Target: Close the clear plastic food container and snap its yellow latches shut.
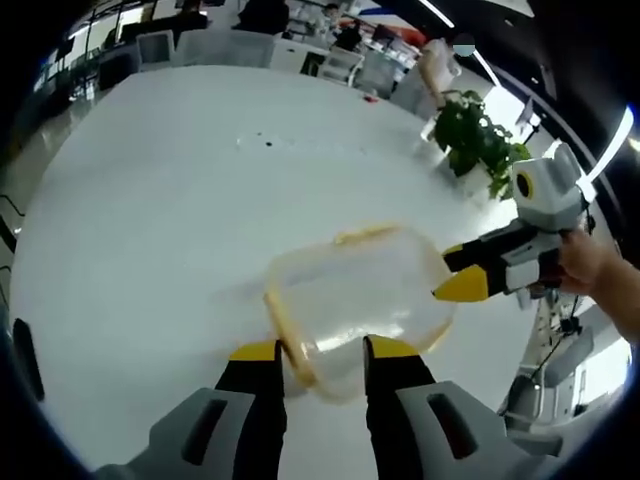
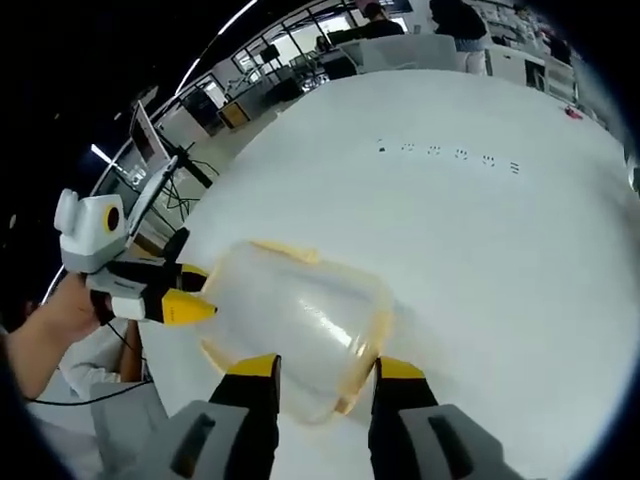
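A clear plastic food container point(image 1: 350, 295) with yellow latches lies on the white table point(image 1: 180, 200), its lid on. My left gripper point(image 1: 322, 350) is open, and the container's near end sits between its yellow-tipped jaws, a yellow latch point(image 1: 288, 345) running along the left one. From the right, the right gripper point(image 1: 462, 270) reaches the container's far side. In the right gripper view the container point(image 2: 300, 315) fills the gap of my open right gripper point(image 2: 328, 367), with a yellow latch point(image 2: 362, 365) by the right jaw. The left gripper point(image 2: 190, 292) touches the container's left end.
A potted green plant point(image 1: 478, 140) stands at the table's far right edge. Chairs and desks point(image 1: 230, 45) line the far side. A row of small dark marks point(image 2: 450, 155) crosses the tabletop. A person's hand point(image 2: 55, 320) holds the left gripper near the table's edge.
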The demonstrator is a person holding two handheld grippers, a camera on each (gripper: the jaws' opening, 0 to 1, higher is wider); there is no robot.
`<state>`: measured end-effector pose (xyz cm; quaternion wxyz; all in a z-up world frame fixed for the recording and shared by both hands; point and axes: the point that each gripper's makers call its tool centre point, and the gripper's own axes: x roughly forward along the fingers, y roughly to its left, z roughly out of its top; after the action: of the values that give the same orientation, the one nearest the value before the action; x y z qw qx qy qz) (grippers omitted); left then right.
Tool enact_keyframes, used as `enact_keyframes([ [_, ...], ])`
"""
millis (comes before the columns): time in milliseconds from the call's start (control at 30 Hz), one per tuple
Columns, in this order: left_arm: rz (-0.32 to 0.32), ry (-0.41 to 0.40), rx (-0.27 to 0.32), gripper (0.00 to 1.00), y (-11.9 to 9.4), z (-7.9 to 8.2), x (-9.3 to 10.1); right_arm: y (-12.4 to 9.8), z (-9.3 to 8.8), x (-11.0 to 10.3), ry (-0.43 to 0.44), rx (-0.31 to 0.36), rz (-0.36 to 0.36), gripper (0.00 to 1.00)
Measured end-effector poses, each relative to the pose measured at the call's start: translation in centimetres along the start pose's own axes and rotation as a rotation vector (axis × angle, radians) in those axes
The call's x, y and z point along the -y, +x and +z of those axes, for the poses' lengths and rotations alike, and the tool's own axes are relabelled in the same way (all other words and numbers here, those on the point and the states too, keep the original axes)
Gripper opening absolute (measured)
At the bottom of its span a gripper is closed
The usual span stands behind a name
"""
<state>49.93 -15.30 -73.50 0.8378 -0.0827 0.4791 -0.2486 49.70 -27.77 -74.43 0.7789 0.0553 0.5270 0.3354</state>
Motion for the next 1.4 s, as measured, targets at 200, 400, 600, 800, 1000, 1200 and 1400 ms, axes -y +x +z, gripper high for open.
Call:
enact_keyframes([
  [200,-0.021,0.026,-0.020,0.28,0.1,-0.1,0.1,-0.2,-0.2,0.0,0.037,0.008,-0.017,0.33],
  [400,-0.031,0.018,-0.018,0.30,0.2,0.1,0.0,-0.3,0.2,0.4,0.056,0.047,-0.022,0.35],
  [600,-0.063,-0.036,-0.015,0.31,0.1,-0.2,0.0,-0.8,0.1,0.2,-0.021,0.042,-0.032,0.34],
  [800,-0.078,-0.012,-0.006,0.33,-0.6,0.2,-0.1,-2.0,0.5,1.2,-0.152,0.013,-0.070,0.36],
  [1000,-0.087,0.061,-0.056,0.32,-1.2,-0.2,-0.3,-2.4,0.4,0.7,-0.350,-0.048,-0.040,0.42],
  [1200,-0.082,0.148,-0.071,0.35,-1.8,-0.1,-0.5,-2.9,0.5,0.4,-0.472,-0.077,-0.044,0.41],
  [1400,-0.089,0.239,-0.066,0.35,-2.4,0.6,-0.5,-2.9,0.4,0.3,-0.546,-0.108,-0.043,0.41],
])
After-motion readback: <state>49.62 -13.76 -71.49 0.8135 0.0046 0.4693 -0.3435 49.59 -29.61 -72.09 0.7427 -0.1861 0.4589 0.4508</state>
